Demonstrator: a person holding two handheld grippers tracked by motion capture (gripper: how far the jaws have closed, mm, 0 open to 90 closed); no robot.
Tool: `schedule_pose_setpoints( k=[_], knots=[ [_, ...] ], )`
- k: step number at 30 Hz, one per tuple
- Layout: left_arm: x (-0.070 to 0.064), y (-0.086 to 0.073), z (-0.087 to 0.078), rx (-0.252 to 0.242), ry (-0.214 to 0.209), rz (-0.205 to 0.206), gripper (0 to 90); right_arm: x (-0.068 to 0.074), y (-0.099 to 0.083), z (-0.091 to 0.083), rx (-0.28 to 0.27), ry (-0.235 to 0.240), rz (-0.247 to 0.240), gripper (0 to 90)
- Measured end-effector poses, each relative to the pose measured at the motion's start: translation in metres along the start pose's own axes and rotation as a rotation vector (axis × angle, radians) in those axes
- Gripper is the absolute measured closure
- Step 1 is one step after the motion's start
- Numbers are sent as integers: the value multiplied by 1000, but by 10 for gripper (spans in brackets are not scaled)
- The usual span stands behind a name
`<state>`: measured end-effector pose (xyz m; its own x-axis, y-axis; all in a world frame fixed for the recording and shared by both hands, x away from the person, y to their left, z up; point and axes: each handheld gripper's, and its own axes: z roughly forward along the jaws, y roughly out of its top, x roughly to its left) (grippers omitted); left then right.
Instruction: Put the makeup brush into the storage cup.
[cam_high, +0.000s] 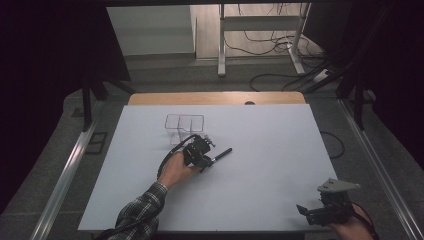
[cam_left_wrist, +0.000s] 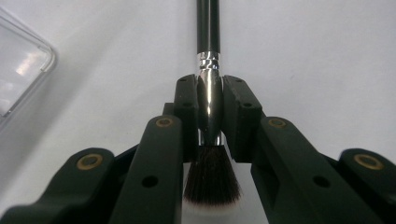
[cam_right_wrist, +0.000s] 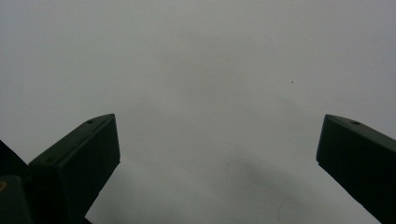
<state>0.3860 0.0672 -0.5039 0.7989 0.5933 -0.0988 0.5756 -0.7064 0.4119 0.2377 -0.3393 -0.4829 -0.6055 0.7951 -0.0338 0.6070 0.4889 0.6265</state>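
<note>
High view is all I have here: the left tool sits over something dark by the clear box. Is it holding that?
Observer: Yes. The left tool is shut on a brush, clamped at its silver ferrule.
Operator: Which end points back at the hand?
Observer: The bristles; they are dark with pale tips, and the black handle points away.
Operator: And the right tool?
Observer: The right tool is open, jaws wide apart, with bare white table between them.
</note>
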Motion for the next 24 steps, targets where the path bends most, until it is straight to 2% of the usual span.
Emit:
schedule_pose_setpoints(
  k=[9,24],
  knots=[
    [1,-4,-10,-18,-12,9,770,0,0,0,-1,1,-1,0],
    [0,-19,-23,-65,-27,-2,769,0,1,0,-9,12,-2,0]
  ],
)
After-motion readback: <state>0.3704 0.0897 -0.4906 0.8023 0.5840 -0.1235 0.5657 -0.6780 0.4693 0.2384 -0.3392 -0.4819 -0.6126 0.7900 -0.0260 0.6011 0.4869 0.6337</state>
